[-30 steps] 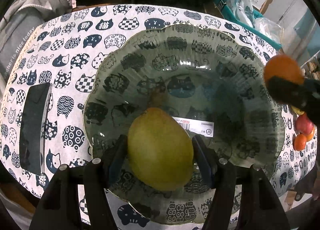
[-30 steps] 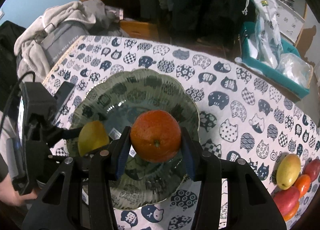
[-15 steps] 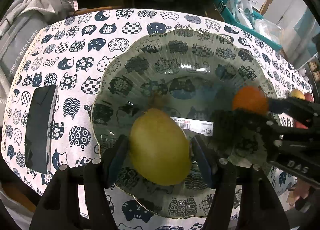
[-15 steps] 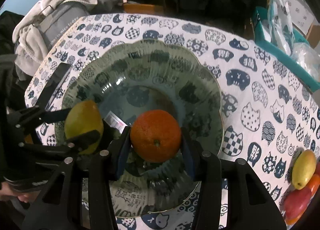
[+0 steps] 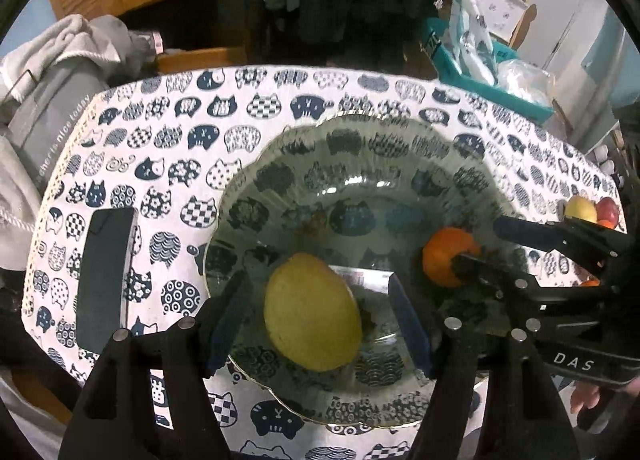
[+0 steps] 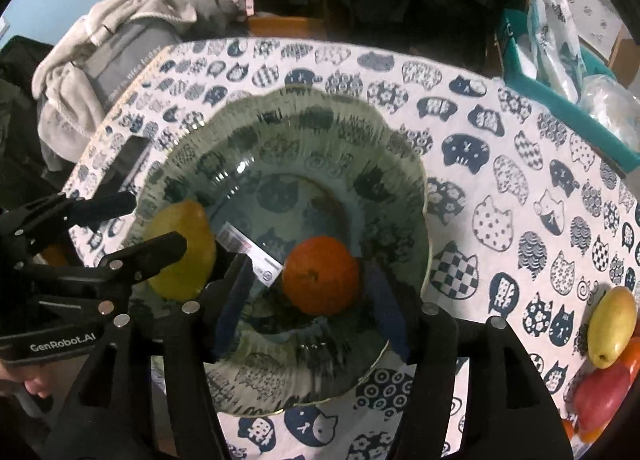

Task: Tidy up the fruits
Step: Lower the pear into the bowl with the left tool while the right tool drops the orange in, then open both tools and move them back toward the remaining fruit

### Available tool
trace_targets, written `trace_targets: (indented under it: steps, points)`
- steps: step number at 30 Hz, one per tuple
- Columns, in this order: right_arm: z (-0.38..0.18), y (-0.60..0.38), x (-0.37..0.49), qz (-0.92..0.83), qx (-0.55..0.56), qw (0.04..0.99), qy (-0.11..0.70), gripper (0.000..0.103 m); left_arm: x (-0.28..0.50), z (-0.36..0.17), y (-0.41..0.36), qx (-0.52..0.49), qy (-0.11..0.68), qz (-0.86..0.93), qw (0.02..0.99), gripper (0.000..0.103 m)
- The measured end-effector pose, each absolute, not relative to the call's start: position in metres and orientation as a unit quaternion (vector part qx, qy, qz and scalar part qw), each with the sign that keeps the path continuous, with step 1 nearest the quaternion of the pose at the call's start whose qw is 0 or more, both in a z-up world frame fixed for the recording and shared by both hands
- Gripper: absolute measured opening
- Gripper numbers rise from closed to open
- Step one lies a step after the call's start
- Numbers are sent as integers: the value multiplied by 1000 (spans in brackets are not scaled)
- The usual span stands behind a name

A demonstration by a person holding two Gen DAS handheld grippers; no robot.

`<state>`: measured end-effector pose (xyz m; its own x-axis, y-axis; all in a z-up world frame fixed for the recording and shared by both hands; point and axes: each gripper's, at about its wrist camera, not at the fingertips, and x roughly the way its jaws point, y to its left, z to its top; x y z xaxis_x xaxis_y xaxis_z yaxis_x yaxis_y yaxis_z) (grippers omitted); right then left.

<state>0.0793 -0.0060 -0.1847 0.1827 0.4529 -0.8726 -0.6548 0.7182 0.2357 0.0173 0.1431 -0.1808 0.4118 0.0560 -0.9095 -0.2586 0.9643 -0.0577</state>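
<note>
Step in hand: release of two fruits into the bowl (image 5: 256,187). My left claw (image 5: 320,320) is released; its jaws stand clear of the lemon (image 5: 312,312) on both sides, and the lemon appears to rest on the bowl floor near the front left. My right claw (image 6: 308,292) is likewise spread, with a gap on each side of the orange (image 6: 322,276), which sits near the bowl centre beside a barcode label (image 6: 250,250).

The two fruits lie apart, not touching (the label lies between them).

Next move, as I judge it: withdraw both claws up and back without nudging either fruit, since round fruit may roll on the glass. Then I take the right claw to the remaining pile (image 6: 612,340) at the right bench (image 6: 520,179) edge, where a yellow-green fruit and red ones wait.

A phone (image 5: 104,280) lies left of the bowl; keep the left claw off it.
</note>
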Motion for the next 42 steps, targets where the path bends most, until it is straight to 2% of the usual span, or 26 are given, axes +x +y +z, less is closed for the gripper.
trace_targets:
  steps: [21, 42]
  points:
    - [-51, -71, 68, 325, -52, 856, 400, 75, 6, -94, 106, -88, 449, 57, 887, 78]
    - [-9, -161, 55, 271, -35, 888, 370, 77, 13, -48, 31, -73, 422, -17, 904, 80]
